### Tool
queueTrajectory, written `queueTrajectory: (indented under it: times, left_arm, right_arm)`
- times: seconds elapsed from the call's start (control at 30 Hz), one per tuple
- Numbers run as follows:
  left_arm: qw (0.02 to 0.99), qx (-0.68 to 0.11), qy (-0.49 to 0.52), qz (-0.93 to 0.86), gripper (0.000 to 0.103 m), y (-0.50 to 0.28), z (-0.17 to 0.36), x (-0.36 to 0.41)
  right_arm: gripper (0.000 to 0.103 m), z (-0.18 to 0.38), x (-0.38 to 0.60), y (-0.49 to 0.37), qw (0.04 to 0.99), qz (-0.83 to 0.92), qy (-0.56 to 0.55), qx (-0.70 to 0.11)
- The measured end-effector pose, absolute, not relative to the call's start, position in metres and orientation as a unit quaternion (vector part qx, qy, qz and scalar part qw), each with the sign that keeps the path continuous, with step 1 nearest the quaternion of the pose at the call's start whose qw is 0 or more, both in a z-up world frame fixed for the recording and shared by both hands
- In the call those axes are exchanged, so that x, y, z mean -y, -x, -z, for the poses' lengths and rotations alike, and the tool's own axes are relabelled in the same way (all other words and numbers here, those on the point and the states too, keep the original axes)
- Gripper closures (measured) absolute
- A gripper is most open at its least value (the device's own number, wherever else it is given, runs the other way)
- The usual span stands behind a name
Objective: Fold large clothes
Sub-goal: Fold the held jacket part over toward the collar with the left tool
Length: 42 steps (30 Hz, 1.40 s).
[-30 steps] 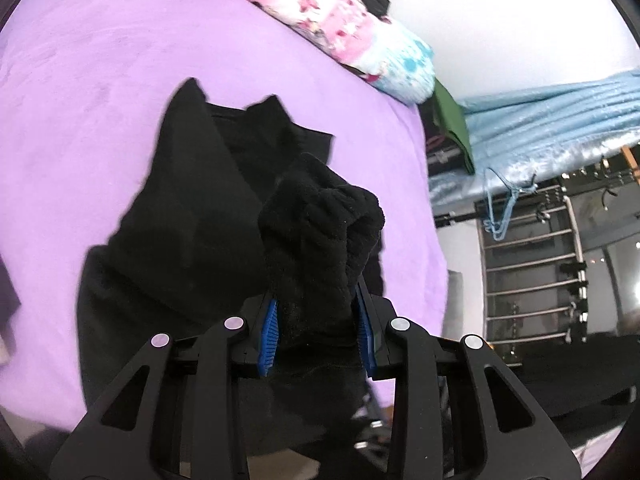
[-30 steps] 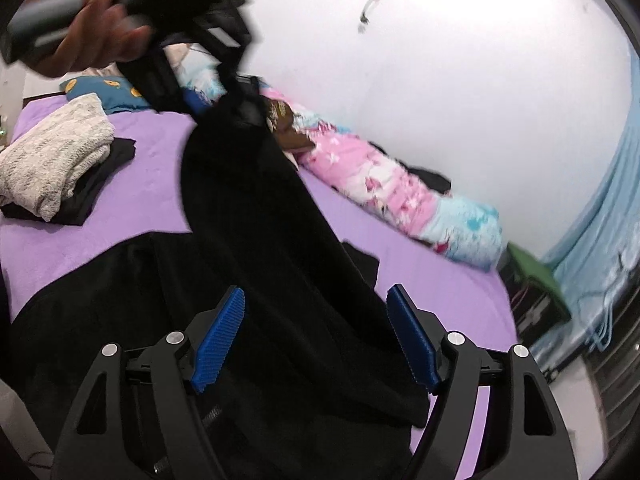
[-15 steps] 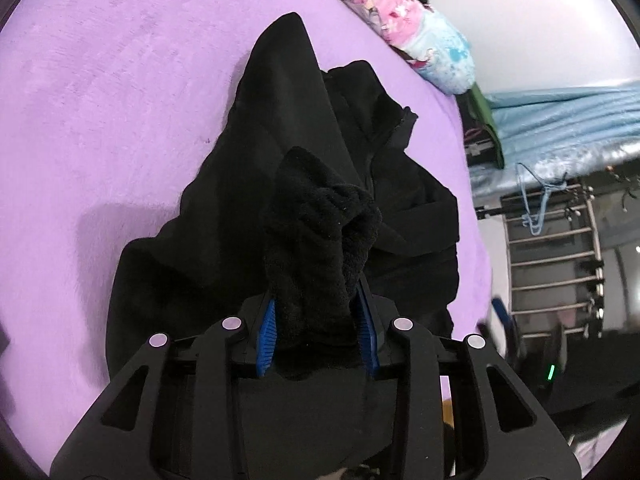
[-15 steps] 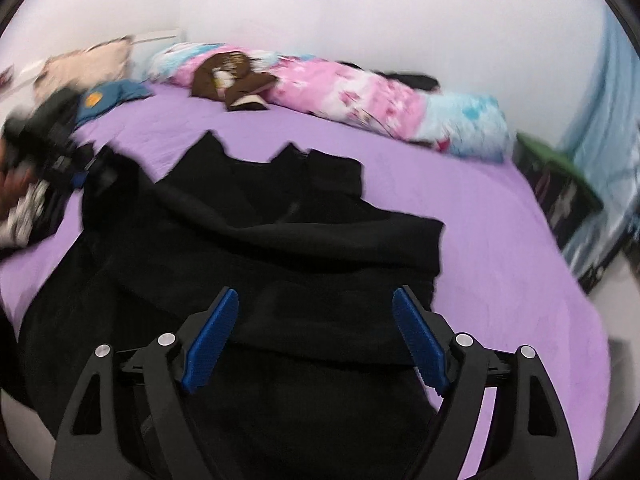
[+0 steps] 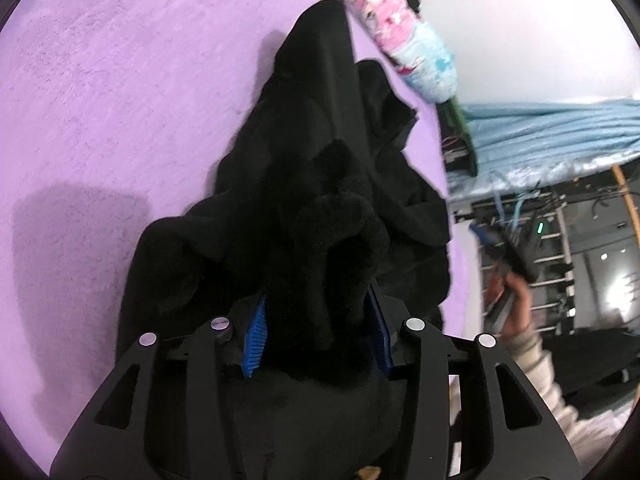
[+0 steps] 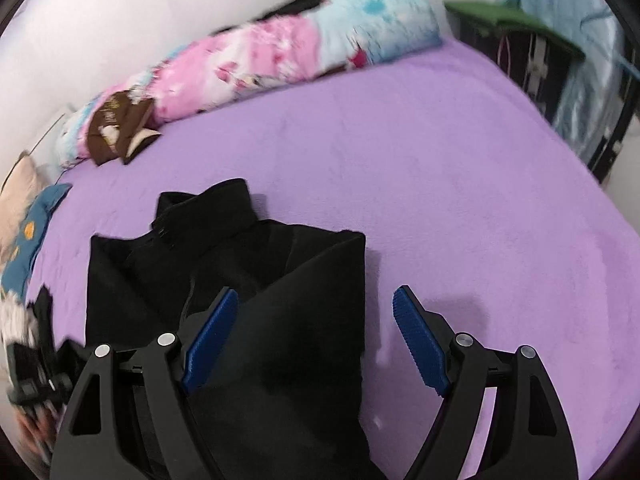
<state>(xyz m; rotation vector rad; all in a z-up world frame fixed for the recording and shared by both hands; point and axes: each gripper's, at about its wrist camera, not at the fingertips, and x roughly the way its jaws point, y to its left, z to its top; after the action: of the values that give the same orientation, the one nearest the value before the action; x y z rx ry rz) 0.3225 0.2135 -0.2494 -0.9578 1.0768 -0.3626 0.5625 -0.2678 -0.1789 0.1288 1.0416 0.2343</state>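
Observation:
A large black fleece garment [image 5: 320,152] lies crumpled on the purple bed [image 5: 120,100]. My left gripper [image 5: 316,296] has a thick bunch of that fleece standing between its blue pads [image 5: 254,334]; the jaws are opening and the cloth still fills the gap. In the right wrist view the garment [image 6: 248,264] lies partly folded, collar towards the pillows. My right gripper [image 6: 316,320] hovers open over its right edge, one finger above the cloth, the other above bare sheet, nothing between them. It also shows blurred in a hand [image 5: 508,280] at the left view's right side.
A pink and blue floral bolster [image 6: 280,60] and a brown cushion [image 6: 120,128] line the wall. A blue pillow [image 6: 28,240] lies at the left. Beyond the bed's right edge stand a dark box with green cloth [image 6: 516,36], blue sheeting [image 5: 552,136] and a metal rack [image 5: 560,248].
My left gripper sank towards the bed with the fleece bunch, and its jaws widened. My right gripper swung right across the bed, from the hanging cloth to the garment's right edge, staying open.

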Motion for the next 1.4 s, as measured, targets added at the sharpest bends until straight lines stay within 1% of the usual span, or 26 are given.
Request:
queueTrajectory:
  times: [0.13, 0.3, 0.37, 0.4, 0.43, 0.47, 0.53, 0.6, 0.73, 0.9, 0.97, 1.0, 1.1, 1.13, 1.2, 1.23, 1.37, 1.4]
  left_arm:
    - [0.743, -0.502, 0.409, 0.169, 0.061, -0.327, 0.251, -0.207]
    - [0.736, -0.509, 0.413, 0.173, 0.06, -0.329, 0.253, -0.209]
    - [0.736, -0.512, 0.407, 0.175, 0.059, -0.329, 0.253, -0.21]
    - [0.735, -0.512, 0.407, 0.176, 0.059, -0.33, 0.253, -0.209]
    - [0.734, -0.513, 0.409, 0.177, 0.058, -0.331, 0.253, -0.208]
    - [0.732, -0.514, 0.41, 0.177, 0.058, -0.332, 0.253, -0.207]
    - [0.732, -0.516, 0.409, 0.177, 0.058, -0.333, 0.252, -0.207]
    - [0.734, -0.518, 0.403, 0.176, 0.058, -0.333, 0.251, -0.205]
    - [0.736, -0.519, 0.398, 0.175, 0.058, -0.331, 0.249, -0.203]
    - [0.739, -0.523, 0.388, 0.172, 0.058, -0.329, 0.25, -0.201]
    - [0.743, -0.525, 0.38, 0.17, 0.059, -0.329, 0.247, -0.202]
    - [0.745, -0.525, 0.375, 0.168, 0.06, -0.328, 0.246, -0.202]
    - [0.757, -0.525, 0.356, 0.159, 0.06, -0.325, 0.236, -0.207]
    - [0.761, -0.522, 0.352, 0.158, 0.059, -0.323, 0.229, -0.21]
    - [0.768, -0.524, 0.333, 0.156, 0.044, -0.319, 0.218, -0.21]
    - [0.779, -0.525, 0.309, 0.149, 0.034, -0.315, 0.208, -0.208]
    - [0.806, -0.517, 0.251, 0.141, 0.032, -0.304, 0.17, -0.19]
    - [0.811, -0.515, 0.238, 0.142, 0.03, -0.303, 0.162, -0.183]
  right_arm:
    - [0.025, 0.2, 0.262, -0.598, 0.824, -0.08, -0.096, -0.553]
    - [0.026, 0.235, 0.262, -0.626, 0.775, -0.049, -0.141, -0.614]
    - [0.043, 0.241, 0.261, -0.63, 0.768, -0.046, -0.147, -0.621]
    - [0.057, 0.243, 0.26, -0.631, 0.765, -0.043, -0.143, -0.627]
    - [0.066, 0.244, 0.259, -0.633, 0.764, -0.039, -0.136, -0.63]
    - [0.068, 0.245, 0.256, -0.633, 0.764, -0.035, -0.125, -0.632]
    - [0.078, 0.245, 0.256, -0.633, 0.763, -0.033, -0.121, -0.634]
    - [0.083, 0.244, 0.256, -0.633, 0.762, -0.032, -0.122, -0.635]
    - [0.086, 0.234, 0.252, -0.638, 0.768, -0.035, -0.121, -0.628]
    - [0.086, 0.227, 0.252, -0.652, 0.768, -0.028, -0.117, -0.629]
    - [0.088, 0.226, 0.254, -0.66, 0.77, -0.02, -0.118, -0.627]
    - [0.09, 0.226, 0.256, -0.665, 0.772, -0.016, -0.12, -0.625]
    - [0.091, 0.235, 0.259, -0.675, 0.765, -0.008, -0.123, -0.632]
    - [0.091, 0.238, 0.257, -0.675, 0.766, -0.012, -0.116, -0.632]
    - [0.091, 0.239, 0.253, -0.67, 0.772, -0.022, -0.102, -0.627]
    - [0.091, 0.239, 0.253, -0.667, 0.774, -0.027, -0.099, -0.625]
    - [0.091, 0.241, 0.262, -0.666, 0.774, -0.037, -0.11, -0.623]
    - [0.091, 0.241, 0.263, -0.666, 0.773, -0.039, -0.112, -0.623]
